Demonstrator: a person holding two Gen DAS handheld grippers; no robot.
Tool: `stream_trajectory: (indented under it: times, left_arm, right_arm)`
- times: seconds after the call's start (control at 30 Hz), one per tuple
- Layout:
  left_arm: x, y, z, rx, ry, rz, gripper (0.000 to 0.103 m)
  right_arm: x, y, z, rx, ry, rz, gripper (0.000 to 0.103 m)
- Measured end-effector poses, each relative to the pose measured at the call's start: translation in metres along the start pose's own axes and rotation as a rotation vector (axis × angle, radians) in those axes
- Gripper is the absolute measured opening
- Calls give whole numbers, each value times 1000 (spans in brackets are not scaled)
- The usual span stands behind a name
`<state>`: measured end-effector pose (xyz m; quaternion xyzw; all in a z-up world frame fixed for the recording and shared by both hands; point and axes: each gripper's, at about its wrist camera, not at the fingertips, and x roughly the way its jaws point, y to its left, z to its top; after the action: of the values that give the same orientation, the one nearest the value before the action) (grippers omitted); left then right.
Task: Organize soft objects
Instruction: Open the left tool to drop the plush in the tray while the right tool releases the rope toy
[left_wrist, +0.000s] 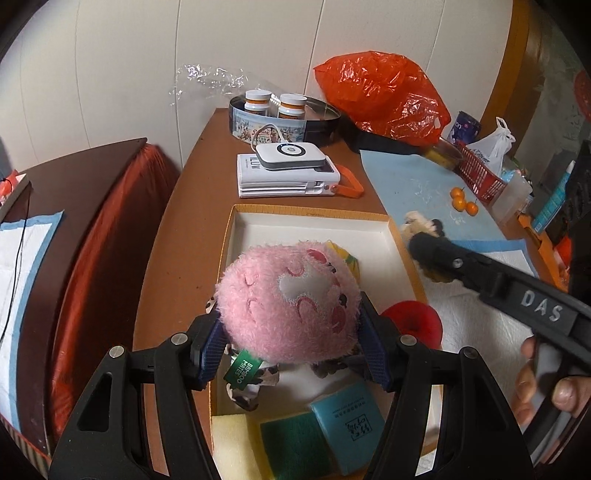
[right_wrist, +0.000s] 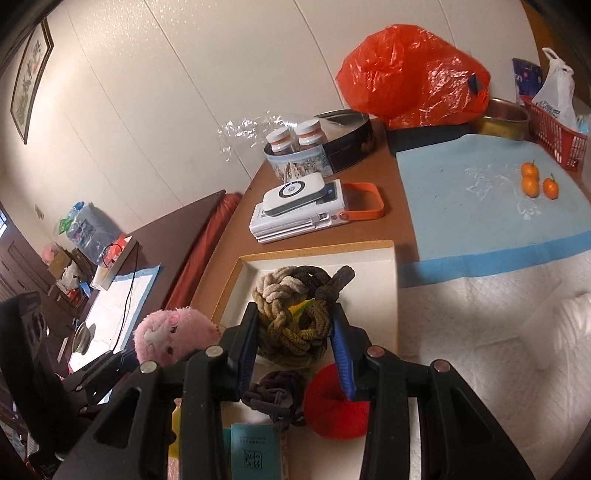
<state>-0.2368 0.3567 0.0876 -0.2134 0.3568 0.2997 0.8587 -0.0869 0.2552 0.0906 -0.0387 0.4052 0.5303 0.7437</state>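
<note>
My left gripper (left_wrist: 290, 332) is shut on a fluffy pink plush toy (left_wrist: 284, 295), its blue pads pressing both sides. It hangs over a shallow box with an orange rim (left_wrist: 310, 214). In the box lie a red yarn ball (left_wrist: 417, 317), a green sponge (left_wrist: 291, 443), a yellow sponge (left_wrist: 232, 443) and a teal packet (left_wrist: 351, 421). My right gripper (right_wrist: 293, 332) is shut on a braided rope knot toy (right_wrist: 291, 295) of beige, brown and olive cord, above the same box (right_wrist: 317, 248). A dark cord bundle (right_wrist: 277, 395) lies beside the red yarn ball (right_wrist: 332, 406). The pink plush toy (right_wrist: 173, 332) shows at the left.
Behind the box sit stacked white power banks (left_wrist: 288, 170) and a round tin with two bottles (left_wrist: 280, 114). An orange plastic bag (left_wrist: 384, 92), a red basket (left_wrist: 480, 173) and three small oranges (left_wrist: 463, 201) on a blue pad stand to the right. A person's hand (left_wrist: 554, 391) holds the right gripper.
</note>
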Motion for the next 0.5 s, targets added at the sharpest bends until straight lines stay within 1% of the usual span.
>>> stream_trajectory:
  times: [0.17,0.2,0.27,0.3,0.33,0.37,0.4,0.43,0.5]
  left_arm:
    - [13,-2,-1,5,44,-19,64]
    - [16,-3,-2,8,51,-11,64]
    - [22,-3,-2,5,67,-9,68]
    - [23,-3,-3,0,71,-14,70]
    - [24,-1,-4,-7,69,-16,78]
    - [23,-1,-5,-11,63,-11,91]
    - [21,-1,-6,-9,54,6,96]
    - [19,-1,-7,-5,50,20,103]
    - [12,1,-8,-15,31,34,103]
  right_arm:
    - [15,7,3,-20,15,8,38]
    - [17,8,2,-25,14,8,40]
    - [24,7,4,-29,25,5,46]
    - [27,5,4,-26,37,9,52]
    - [30,4,4,-22,47,14,57]
    - [32,2,4,-14,55,20,70]
    - [32,-1,3,-1,57,33,84]
    - [30,-2,4,12,51,43,86]
    - [24,-5,5,24,28,54,87]
